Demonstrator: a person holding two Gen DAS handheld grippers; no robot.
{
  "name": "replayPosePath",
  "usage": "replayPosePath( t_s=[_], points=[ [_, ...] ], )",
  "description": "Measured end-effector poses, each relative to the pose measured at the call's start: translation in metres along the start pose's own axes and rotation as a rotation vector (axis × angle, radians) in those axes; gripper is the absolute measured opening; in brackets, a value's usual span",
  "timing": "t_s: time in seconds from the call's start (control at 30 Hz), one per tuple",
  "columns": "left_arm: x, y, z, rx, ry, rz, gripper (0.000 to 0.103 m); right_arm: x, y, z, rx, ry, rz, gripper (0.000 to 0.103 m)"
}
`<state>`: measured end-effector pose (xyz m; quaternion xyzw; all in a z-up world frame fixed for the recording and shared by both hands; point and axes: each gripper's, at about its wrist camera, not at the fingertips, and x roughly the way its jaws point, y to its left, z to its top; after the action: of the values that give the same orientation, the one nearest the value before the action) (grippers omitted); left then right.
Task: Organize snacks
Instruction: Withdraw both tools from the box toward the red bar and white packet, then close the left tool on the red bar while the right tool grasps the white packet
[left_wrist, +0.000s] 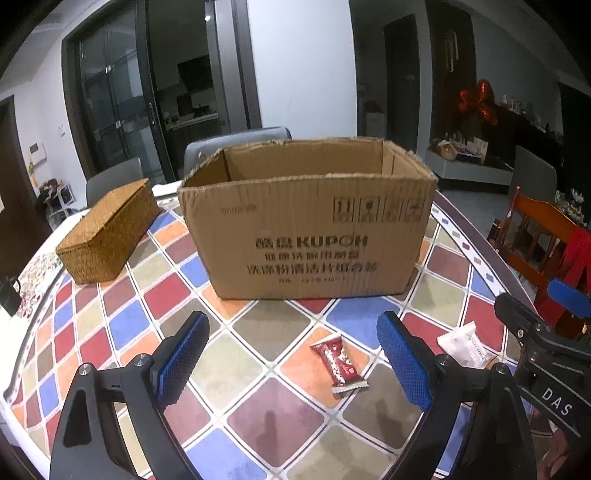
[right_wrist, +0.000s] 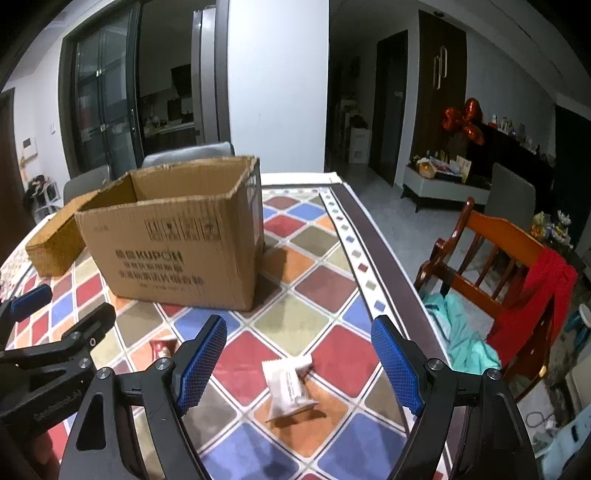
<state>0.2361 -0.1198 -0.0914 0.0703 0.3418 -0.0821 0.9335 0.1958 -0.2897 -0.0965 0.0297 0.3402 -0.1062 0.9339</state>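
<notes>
A red snack packet (left_wrist: 339, 365) lies flat on the checked worktop (left_wrist: 273, 413), in front of the open cardboard box (left_wrist: 306, 236) and near its front wall. A white snack packet (right_wrist: 290, 387) lies just to its right, apart from it; in the left wrist view the same white packet shows at the right edge, partly behind the other tool.

The left gripper (left_wrist: 293, 363) has its blue-padded fingers (left_wrist: 181, 365) spread wide and released, holding nothing. The red packet lies on the worktop between them, nearer the right pad, with no pad touching it. The right gripper (right_wrist: 299, 363) is likewise spread wide and empty; the white packet lies between its fingers (right_wrist: 397, 365), untouched. Both tools tilt down toward the worktop from above the near edge, side by side, each showing in the other's view.

The box stands upright, top flaps gone, its rim ragged. Its front reads "KUPOH" beside and above Chinese characters too blurred to read, with handling symbols printed above on the right. A lidded wicker basket (left_wrist: 107, 240) sits to the left of the box, just beside it. The black body of the right tool carries the letters "DAS". A wooden chair (right_wrist: 491, 266) with a red cloth (right_wrist: 535, 295) over it stands off the worktop's right side.
</notes>
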Motion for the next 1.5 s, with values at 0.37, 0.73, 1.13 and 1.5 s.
replayPosePath(
  t_s=[0.37, 0.73, 1.13, 1.5],
  points=[
    [0.021, -0.005, -0.016, -0.016, 0.064, 0.001, 0.093, 0.02, -0.004, -0.021, 0.015, 0.063, 0.011, 0.081],
    [0.052, -0.013, -0.029, -0.02, 0.139, -0.009, 0.085, 0.046, -0.002, -0.04, 0.01, 0.147, 0.027, 0.081],
    [0.084, -0.019, -0.036, -0.023, 0.216, -0.034, 0.061, 0.065, -0.002, -0.044, 0.012, 0.197, 0.036, 0.081],
    [0.093, -0.03, -0.037, 0.011, 0.237, -0.098, 0.022, 0.083, -0.012, -0.045, 0.07, 0.248, 0.077, 0.042]
  ],
)
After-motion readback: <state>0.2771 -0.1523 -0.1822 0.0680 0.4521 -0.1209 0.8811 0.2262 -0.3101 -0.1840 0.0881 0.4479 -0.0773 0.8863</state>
